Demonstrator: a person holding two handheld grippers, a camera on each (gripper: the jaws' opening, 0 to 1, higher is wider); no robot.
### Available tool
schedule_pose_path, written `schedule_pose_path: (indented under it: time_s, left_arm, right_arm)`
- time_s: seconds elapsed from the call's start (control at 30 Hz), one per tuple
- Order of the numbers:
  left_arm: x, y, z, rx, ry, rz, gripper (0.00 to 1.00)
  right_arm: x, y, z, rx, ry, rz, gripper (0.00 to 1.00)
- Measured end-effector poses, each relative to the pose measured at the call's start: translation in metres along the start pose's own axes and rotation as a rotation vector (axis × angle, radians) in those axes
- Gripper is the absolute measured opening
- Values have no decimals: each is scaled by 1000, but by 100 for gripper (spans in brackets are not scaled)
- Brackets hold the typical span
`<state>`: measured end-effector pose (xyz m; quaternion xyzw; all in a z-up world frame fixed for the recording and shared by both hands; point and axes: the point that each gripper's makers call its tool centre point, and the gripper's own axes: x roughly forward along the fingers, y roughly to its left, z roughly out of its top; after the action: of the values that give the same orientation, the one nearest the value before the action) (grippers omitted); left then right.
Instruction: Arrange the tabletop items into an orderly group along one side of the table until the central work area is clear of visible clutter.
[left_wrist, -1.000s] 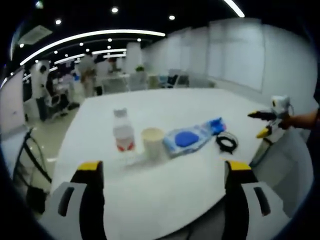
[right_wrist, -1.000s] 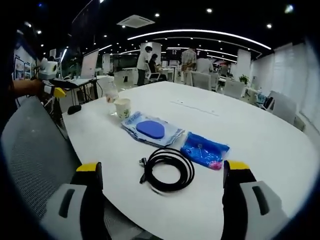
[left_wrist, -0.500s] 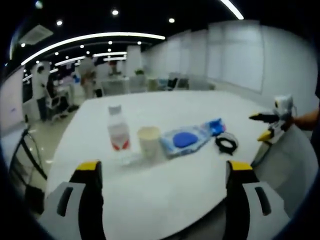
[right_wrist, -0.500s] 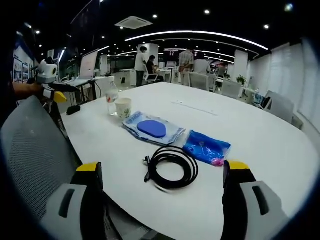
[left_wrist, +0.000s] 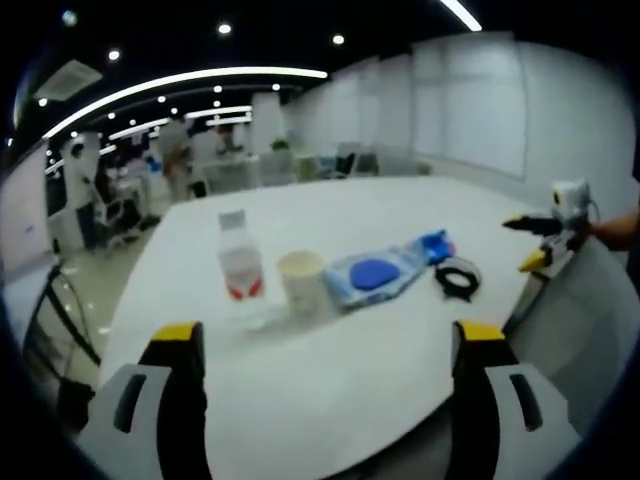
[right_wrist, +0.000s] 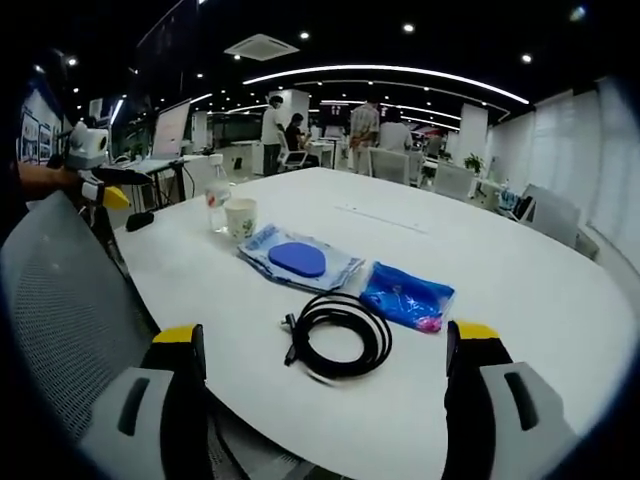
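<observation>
While both grippers sit wide open with nothing between their jaws, the left gripper hangs over the near edge of the white table, and the right gripper does the same from the other end of the row, just past a grey mesh chair back. From the left gripper view, closest in is a clear water bottle with a red label, standing upright, and just beside it a paper cup, also upright. Next along is a flat plastic pack with a blue oval on it, then a small blue pouch touching its far end, and a coiled black cable lying near the table edge. The right gripper shows up at the far right there, held in a hand. In the right gripper view the order flips: cable nearest, blue pouch just beside it, the pack further on, then cup and bottle. Everything's strung loosely along one side, and people stand around desks way back in the office.
</observation>
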<state>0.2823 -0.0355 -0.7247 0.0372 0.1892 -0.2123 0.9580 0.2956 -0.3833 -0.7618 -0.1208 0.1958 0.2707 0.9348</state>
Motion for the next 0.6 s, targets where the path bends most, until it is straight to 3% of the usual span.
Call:
schedule_pose_path:
  time_s: [0.6]
  left_arm:
    - [0,2,-2,11,-1,-7,99]
  right_arm:
    - [1,0,0,-1,7,-14,98]
